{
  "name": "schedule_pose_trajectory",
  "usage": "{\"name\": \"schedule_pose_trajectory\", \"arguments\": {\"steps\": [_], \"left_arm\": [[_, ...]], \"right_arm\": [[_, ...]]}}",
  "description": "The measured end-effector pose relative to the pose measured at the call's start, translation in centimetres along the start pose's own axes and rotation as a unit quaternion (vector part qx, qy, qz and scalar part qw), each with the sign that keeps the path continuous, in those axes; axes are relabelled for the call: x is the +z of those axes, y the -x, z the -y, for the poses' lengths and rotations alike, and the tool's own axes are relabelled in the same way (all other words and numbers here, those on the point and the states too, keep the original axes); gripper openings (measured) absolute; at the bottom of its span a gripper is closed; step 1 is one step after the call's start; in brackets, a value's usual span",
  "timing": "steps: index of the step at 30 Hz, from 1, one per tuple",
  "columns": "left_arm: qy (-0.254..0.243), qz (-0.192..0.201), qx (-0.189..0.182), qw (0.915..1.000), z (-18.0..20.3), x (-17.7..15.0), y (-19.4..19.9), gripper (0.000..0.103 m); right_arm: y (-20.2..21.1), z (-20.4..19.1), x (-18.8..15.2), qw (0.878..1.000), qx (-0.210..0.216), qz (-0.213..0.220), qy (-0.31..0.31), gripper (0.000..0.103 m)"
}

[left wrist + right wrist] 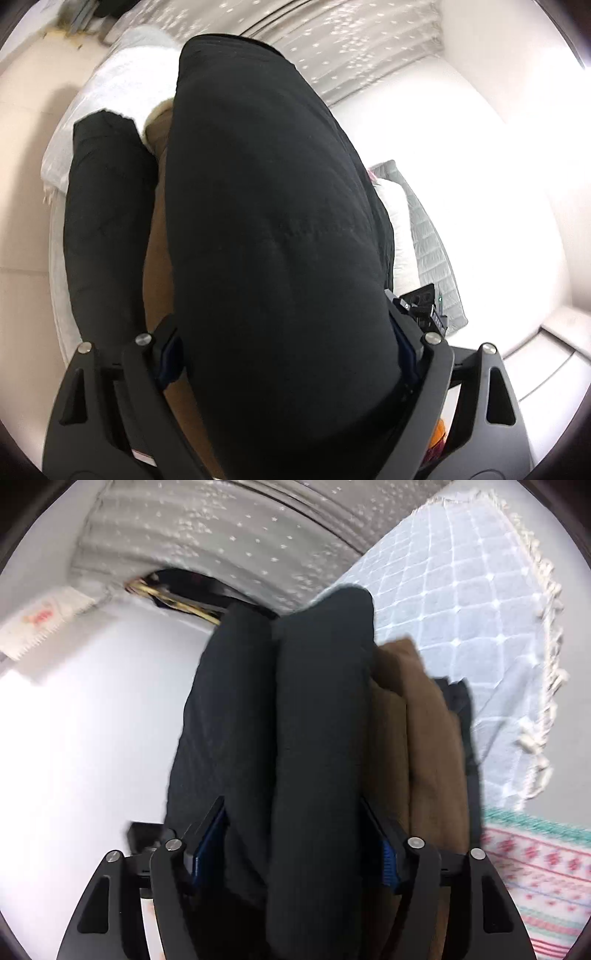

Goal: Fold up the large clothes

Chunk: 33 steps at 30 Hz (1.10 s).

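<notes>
Padding of the black coat (273, 221) bulges between both my claws: my left gripper (284, 350) and right gripper (295, 845) each pinch thick folds, brown lining (417, 738) rightward.

The black garment (266, 206) is a thick, matt cloth with faint stitched lines, and it looks padded. Its lining (424, 746) is a brown, soft, slightly fuzzy fabric. The left gripper (284, 347) and the right gripper (295, 845) are of black matt plastic with shiny metal screw heads. The bedspread (461, 602) is a pale woven cloth with fringe. The curtain (221, 528) is a thin grey fabric.
</notes>
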State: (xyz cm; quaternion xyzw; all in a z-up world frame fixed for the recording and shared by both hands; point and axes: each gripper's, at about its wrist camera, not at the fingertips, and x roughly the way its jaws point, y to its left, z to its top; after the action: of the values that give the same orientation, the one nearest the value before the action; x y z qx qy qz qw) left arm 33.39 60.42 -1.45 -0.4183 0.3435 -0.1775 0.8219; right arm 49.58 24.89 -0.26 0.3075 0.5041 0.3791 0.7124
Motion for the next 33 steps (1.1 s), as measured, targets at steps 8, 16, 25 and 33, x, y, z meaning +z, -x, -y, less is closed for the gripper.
{"name": "schedule_pose_trajectory", "arguments": {"steps": [8, 16, 25, 33], "left_arm": [[-0.011, 0.001, 0.116, 0.9932, 4.3, -1.3, 2.7, 0.088], [-0.094, 0.037, 0.242, 0.9651, 11.4, -6.3, 7.7, 0.102], [-0.102, 0.037, 0.354, 0.9289, 14.8, -13.3, 10.2, 0.102], [-0.129, 0.025, 0.446, 0.8853, 17.9, -22.2, 8.4, 0.102]], "right_arm": [[5.8, -4.4, -2.0, 0.996, -0.055, 0.036, 0.052, 0.072], [14.4, -5.0, -9.9, 0.989, -0.102, 0.072, 0.08, 0.073], [16.5, -8.3, -17.5, 0.956, -0.218, 0.067, 0.184, 0.077], [15.7, -9.7, -25.7, 0.912, -0.311, 0.081, 0.257, 0.085]]}}
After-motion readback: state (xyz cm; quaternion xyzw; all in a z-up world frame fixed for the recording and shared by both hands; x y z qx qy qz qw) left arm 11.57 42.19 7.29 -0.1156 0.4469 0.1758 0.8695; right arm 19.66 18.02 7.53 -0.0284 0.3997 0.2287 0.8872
